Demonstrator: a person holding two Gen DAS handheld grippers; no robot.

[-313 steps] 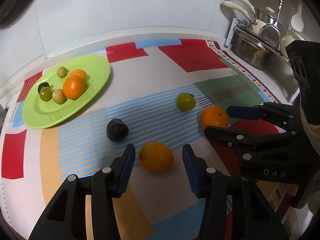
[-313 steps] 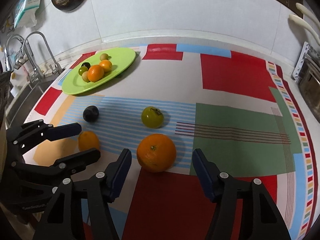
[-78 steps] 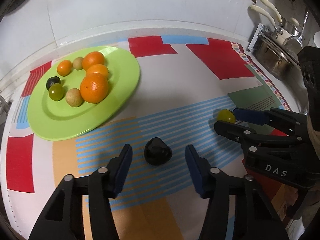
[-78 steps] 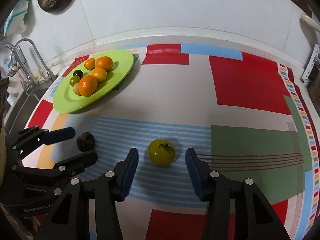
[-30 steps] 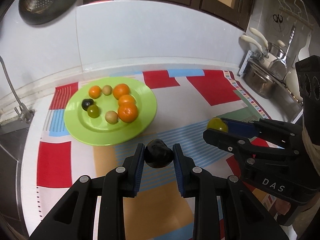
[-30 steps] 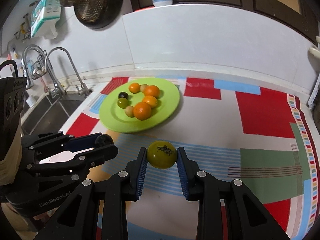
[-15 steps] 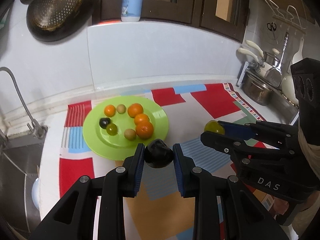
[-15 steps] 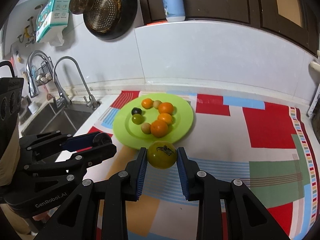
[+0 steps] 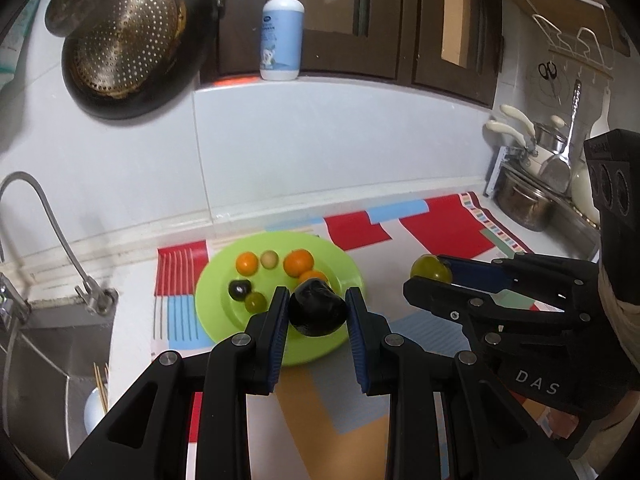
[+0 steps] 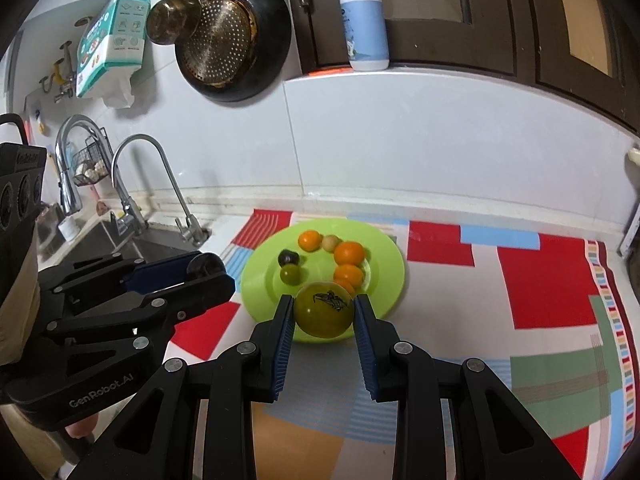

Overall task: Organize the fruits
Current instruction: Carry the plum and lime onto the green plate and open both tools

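- The surface [image 10: 448, 292] is covered by a patterned cloth of red, blue, green and orange blocks; its near part is hidden behind both tools in each view.
- The green plate [image 10: 384, 264] lies on the cloth near the back wall, and its near rim is blocked by the held fruit in both views.
- The left tongs [image 9: 318, 310] are closed on the dark fruit [image 9: 318, 312], which is held in the air in front of the plate; in the right wrist view only a sliver of this fruit shows past the blue pads.
- The right tongs [image 10: 323, 314] are clamped on the green tomato [image 10: 323, 314], likewise lifted before the plate; from the left wrist view only its far half is seen.
- On the plate several oranges [image 10: 349, 253], a small dark fruit [image 10: 288, 258], a small green fruit [image 10: 290, 275] and a pale round fruit [image 10: 330, 243] are seen; one orange is partly hidden behind the tomato, and the left wrist view is blurred there.
- The sink at the left is cut off by the frame edge.
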